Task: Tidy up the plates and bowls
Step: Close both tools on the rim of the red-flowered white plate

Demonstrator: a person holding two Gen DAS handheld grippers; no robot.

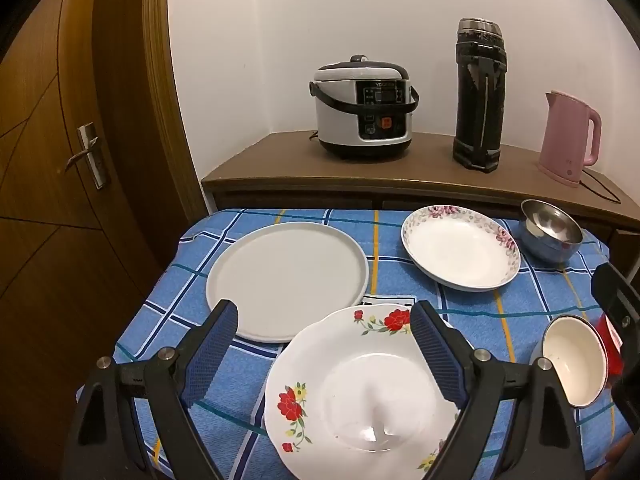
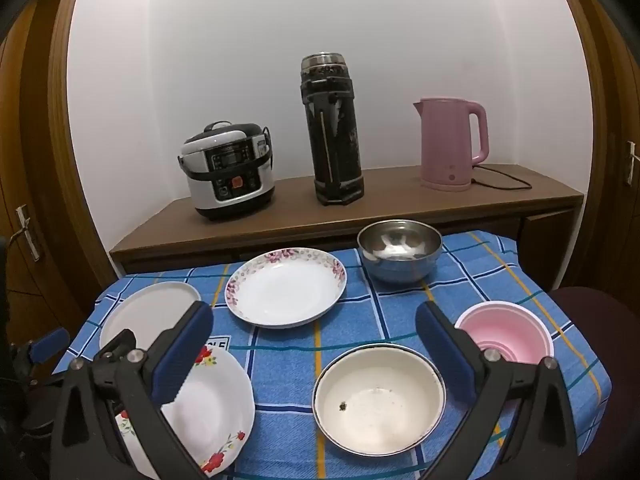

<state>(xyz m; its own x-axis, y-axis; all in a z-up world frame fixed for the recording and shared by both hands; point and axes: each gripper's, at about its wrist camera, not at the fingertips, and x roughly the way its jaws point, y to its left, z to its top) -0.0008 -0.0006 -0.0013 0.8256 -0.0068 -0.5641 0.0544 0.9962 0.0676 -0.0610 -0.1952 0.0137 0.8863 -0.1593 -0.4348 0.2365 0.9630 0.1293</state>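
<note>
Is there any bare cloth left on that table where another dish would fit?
Some. The widest bare patch lies mid-table, between the purple-rimmed plate, the cream bowl and the red-flowered plate. A smaller one lies between the steel bowl and the pink bowl. The left side is crowded: the plain white plate nearly meets the flowered one.

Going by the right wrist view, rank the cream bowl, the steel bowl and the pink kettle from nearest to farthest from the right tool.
1. Cream bowl: right in front of the open right tool, on the tablecloth.
2. Steel bowl: at the table's far edge.
3. Pink kettle: on the sideboard behind the table, to the right.
</note>
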